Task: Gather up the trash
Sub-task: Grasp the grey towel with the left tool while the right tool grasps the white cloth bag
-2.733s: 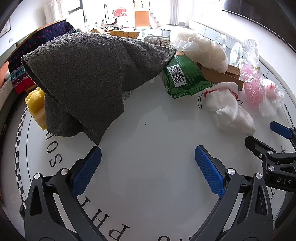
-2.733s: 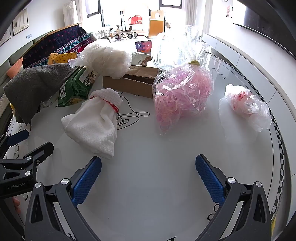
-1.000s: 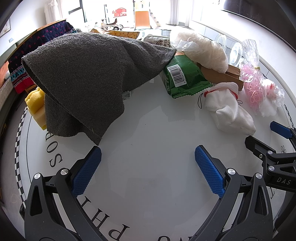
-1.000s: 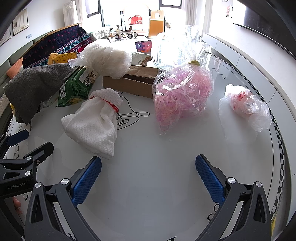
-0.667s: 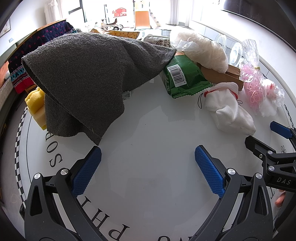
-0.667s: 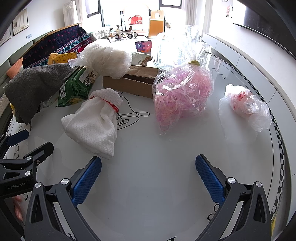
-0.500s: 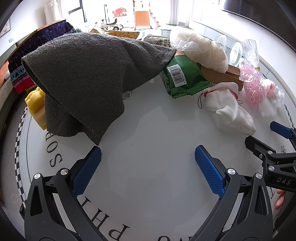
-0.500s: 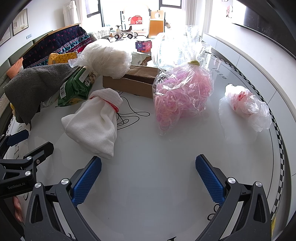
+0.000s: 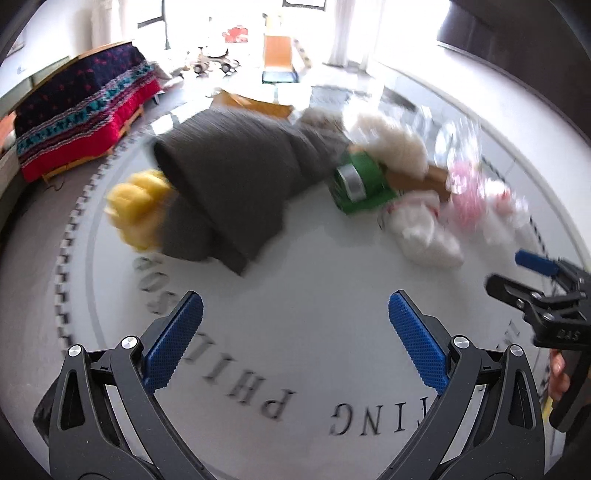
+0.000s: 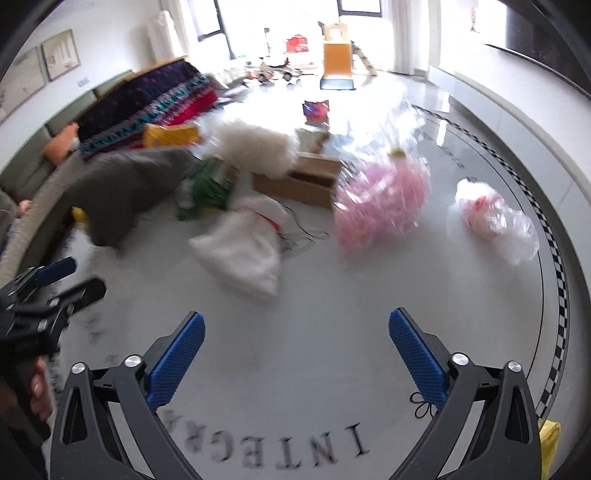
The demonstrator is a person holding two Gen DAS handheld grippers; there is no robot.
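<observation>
My right tool (image 10: 293,350) has just been narrowing slightly with nothing between its jaws; my left tool (image 9: 295,332) gapes empty too. Ahead on the counter (image 10: 295,369) lie a white cloth pouch (image 10: 247,247), pink-filled bag (image 10: 380,199), green packet (image 9: 360,182) and grey towel (image 9: 236,173).

A home living room is shown: a sofa draped with a patterned red-and-navy blanket (image 10: 147,107) is set against the wall, framed pictures (image 10: 61,53) are hung above it, and a toy vehicle (image 9: 212,62) is seen on the sunlit floor before curtained windows (image 10: 406,33). Household clutter, including a grey towel (image 9: 236,177), is spread over a round white tabletop (image 9: 295,302).
</observation>
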